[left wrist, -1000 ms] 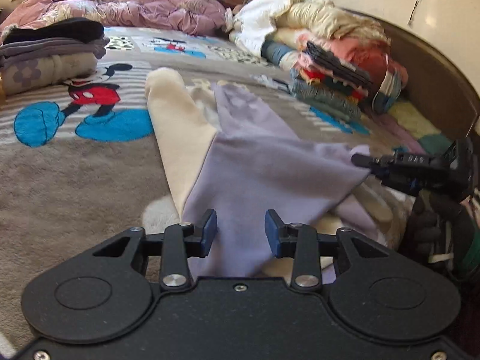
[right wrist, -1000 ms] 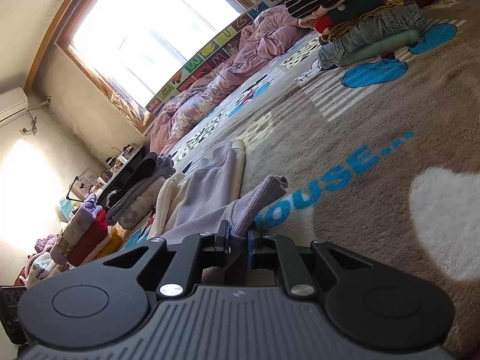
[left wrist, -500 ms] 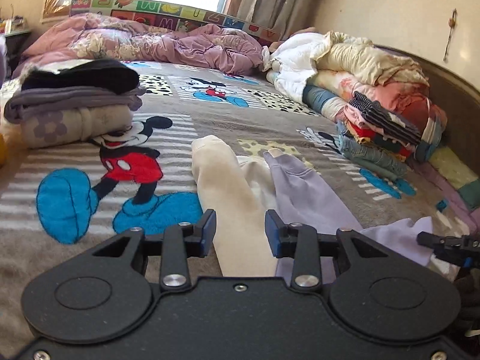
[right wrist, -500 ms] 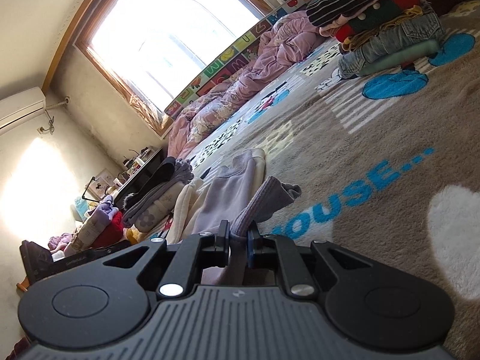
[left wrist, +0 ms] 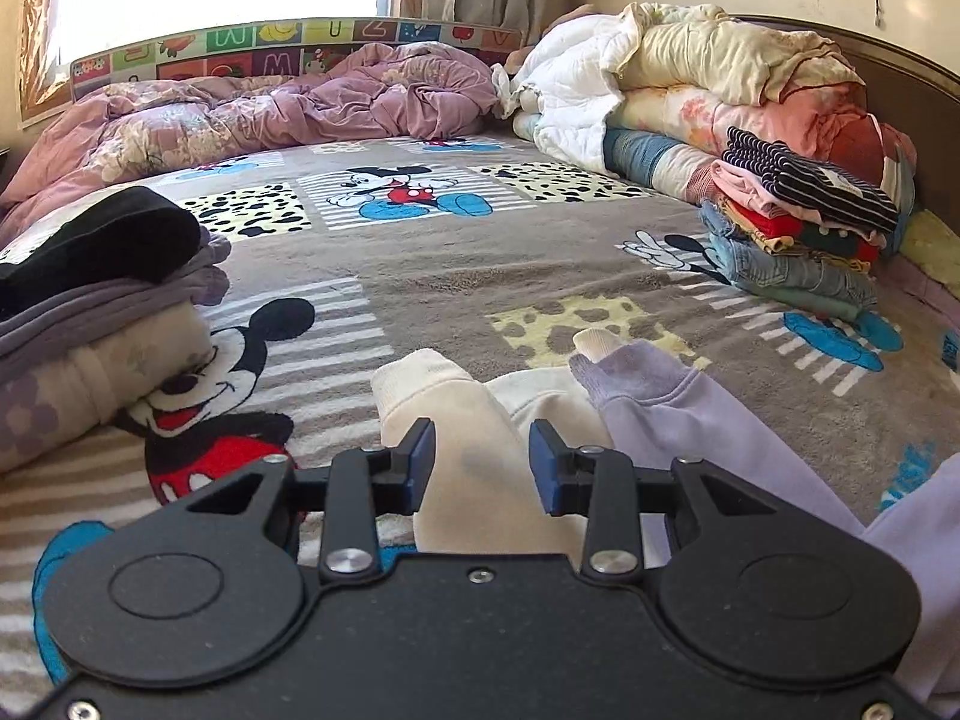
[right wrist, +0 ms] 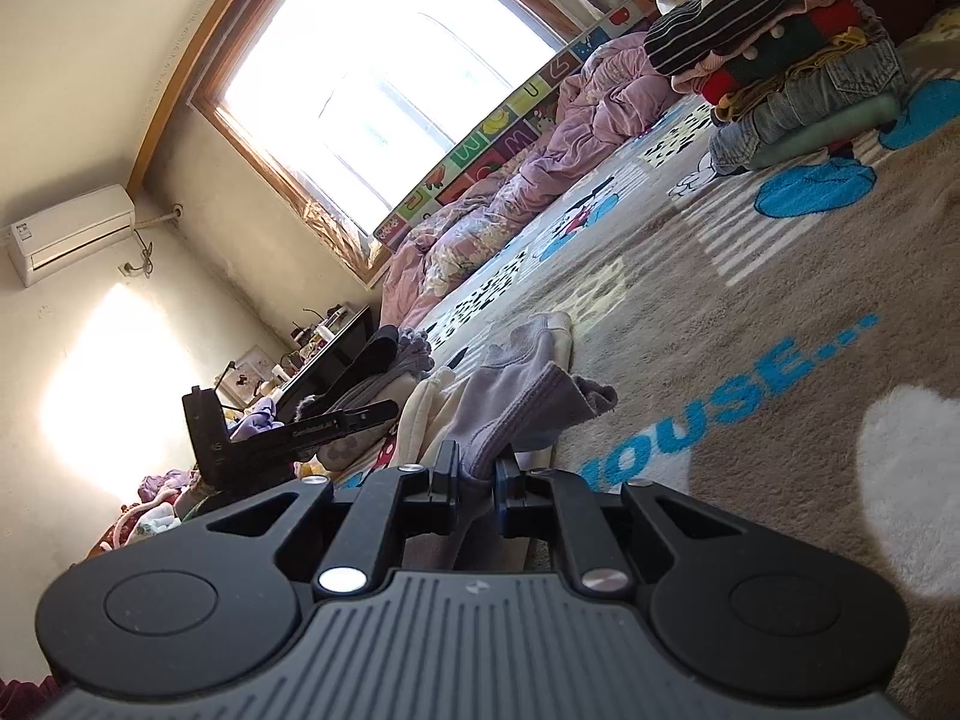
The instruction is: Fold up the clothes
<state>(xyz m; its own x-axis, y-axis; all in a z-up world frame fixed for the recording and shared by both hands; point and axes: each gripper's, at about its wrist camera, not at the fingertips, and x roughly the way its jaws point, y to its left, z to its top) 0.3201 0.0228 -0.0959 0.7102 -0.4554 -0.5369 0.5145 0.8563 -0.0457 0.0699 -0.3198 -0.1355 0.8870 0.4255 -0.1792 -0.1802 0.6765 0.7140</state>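
A cream-and-lilac garment lies stretched out on the Mickey Mouse blanket [left wrist: 456,276]. Its cream part [left wrist: 456,420] runs under and between the fingers of my left gripper [left wrist: 480,462], which is open and grips nothing. The lilac part [left wrist: 690,414] lies just to the right, its cuff pointing away. In the right wrist view my right gripper [right wrist: 477,477] is shut on a bunched fold of the lilac cloth [right wrist: 522,396], low over the blanket. The left gripper [right wrist: 288,438] shows there as a black device beyond the garment.
A stack of folded clothes [left wrist: 798,228] stands at the right, with rolled quilts [left wrist: 690,78] behind it. Another folded pile [left wrist: 90,312] sits at the left. A pink duvet [left wrist: 270,114] lies along the window side. A dark desk [right wrist: 324,354] stands past the bed.
My left gripper has drawn back from over the lilac cloth and swung left over the cream part, staying open. The right gripper keeps its hold on the lilac fold.
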